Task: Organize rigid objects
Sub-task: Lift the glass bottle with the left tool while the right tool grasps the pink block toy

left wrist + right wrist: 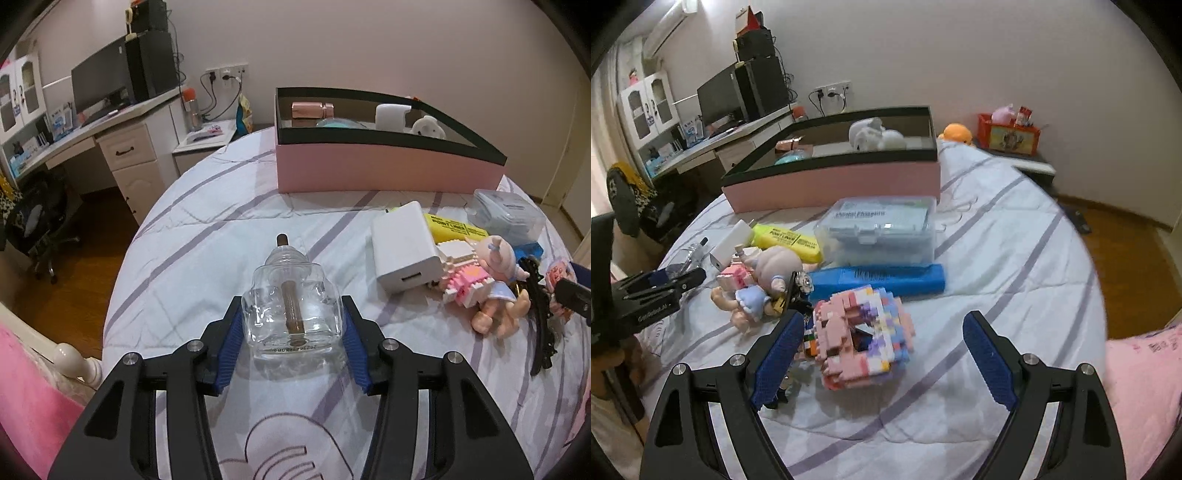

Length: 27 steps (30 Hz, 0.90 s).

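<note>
A clear glass bottle [273, 325] with a brown tube inside lies on the striped bedsheet, neck pointing away. My left gripper [291, 301] is shut on it, blue pads pressed against both its sides. In the right wrist view a pink block-built model [864, 343] rests on the sheet between the fingers of my right gripper [882, 317]. That gripper stands wide open, and the model sits nearer the left finger. A pink box with a black rim [369, 170] stands farther back on the bed, holding a rose-gold bottle, a white container and a white plush.
A white charger [402, 251], yellow highlighter pack [454, 229], clear plastic case [882, 229], blue comb [875, 278], doll [761, 277] and black hair clip [539, 314] crowd the sheet in front of the box. The bed's edge drops to wooden floor on both sides.
</note>
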Each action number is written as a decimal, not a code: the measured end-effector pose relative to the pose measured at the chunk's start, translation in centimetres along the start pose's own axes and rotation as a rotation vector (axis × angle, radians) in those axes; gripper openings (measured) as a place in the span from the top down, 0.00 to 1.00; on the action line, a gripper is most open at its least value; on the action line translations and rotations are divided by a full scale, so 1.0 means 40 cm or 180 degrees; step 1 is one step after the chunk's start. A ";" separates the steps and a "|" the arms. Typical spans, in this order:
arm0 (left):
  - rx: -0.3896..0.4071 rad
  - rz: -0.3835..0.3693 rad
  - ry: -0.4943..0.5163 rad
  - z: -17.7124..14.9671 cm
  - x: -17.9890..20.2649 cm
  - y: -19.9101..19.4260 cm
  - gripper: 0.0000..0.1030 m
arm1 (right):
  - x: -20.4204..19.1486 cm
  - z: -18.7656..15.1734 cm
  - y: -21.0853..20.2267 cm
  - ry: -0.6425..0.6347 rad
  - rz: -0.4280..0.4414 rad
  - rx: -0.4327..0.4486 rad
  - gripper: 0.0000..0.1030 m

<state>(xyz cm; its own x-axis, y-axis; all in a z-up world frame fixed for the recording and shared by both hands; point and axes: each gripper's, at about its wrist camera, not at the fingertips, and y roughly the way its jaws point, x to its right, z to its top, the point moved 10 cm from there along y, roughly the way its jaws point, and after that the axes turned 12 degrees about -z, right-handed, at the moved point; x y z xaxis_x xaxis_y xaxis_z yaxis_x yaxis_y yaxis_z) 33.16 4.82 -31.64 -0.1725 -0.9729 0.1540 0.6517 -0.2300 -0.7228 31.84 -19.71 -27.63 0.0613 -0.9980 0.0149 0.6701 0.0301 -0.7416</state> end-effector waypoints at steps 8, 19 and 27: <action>-0.0009 0.0016 0.0012 -0.013 0.004 -0.013 0.51 | -0.012 -0.038 0.014 0.0095 0.0235 -0.0064 0.13; -0.0001 -0.0001 0.0009 -0.028 0.016 -0.029 0.51 | -0.041 -0.065 -0.016 -0.0041 0.0107 0.0098 0.13; 0.0041 -0.0070 -0.0010 -0.027 0.027 -0.046 0.51 | -0.048 -0.073 -0.021 -0.0093 0.0097 0.0149 0.40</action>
<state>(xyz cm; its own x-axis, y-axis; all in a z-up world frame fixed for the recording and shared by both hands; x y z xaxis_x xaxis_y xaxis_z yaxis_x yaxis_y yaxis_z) 30.97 4.21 -30.89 -0.1847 -0.9676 0.1720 0.6571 -0.2517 -0.7105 29.00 -17.98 -29.02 0.1035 -0.9945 0.0129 0.7015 0.0638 -0.7098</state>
